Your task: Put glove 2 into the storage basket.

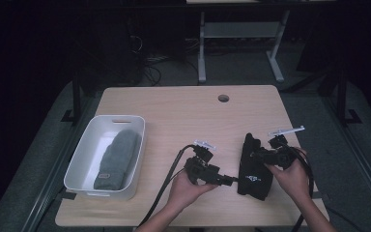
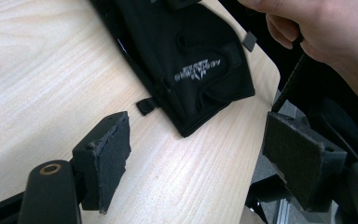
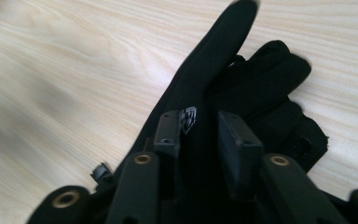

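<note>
The desk (image 1: 183,111) carried a white bin (image 1: 79,164) at its left holding a grey glove (image 1: 118,159), and a black glove (image 1: 253,164) lying flat near the right front corner, long axis running front to back, cuff toward the person. The right gripper (image 3: 198,135) was nearer, its fingers straddling the black glove part-spread, grip uncertain. The left gripper (image 2: 196,154) sat just left of the cuff, fingers spread wide and empty.

White logo on black glove (image 2: 191,70), illegible.
</note>
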`<move>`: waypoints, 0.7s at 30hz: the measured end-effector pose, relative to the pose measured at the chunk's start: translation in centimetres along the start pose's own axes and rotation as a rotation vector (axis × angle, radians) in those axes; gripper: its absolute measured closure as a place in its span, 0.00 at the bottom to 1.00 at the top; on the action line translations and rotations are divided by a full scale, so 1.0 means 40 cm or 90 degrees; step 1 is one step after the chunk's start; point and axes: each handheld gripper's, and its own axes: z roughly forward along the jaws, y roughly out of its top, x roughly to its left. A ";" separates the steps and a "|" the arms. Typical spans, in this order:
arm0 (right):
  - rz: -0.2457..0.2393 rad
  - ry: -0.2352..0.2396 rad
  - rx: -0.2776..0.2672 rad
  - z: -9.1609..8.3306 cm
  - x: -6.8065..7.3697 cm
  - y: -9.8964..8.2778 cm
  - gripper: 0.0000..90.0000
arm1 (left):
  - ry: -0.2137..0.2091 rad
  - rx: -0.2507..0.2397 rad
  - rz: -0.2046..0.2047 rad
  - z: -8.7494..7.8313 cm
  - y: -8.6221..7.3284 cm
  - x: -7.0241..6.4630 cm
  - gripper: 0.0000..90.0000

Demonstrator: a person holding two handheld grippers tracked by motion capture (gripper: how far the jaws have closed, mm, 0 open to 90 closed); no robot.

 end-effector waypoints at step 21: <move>0.007 0.011 0.022 -0.011 -0.033 -0.081 0.87 | -0.011 0.020 -0.010 0.048 0.001 -0.002 0.26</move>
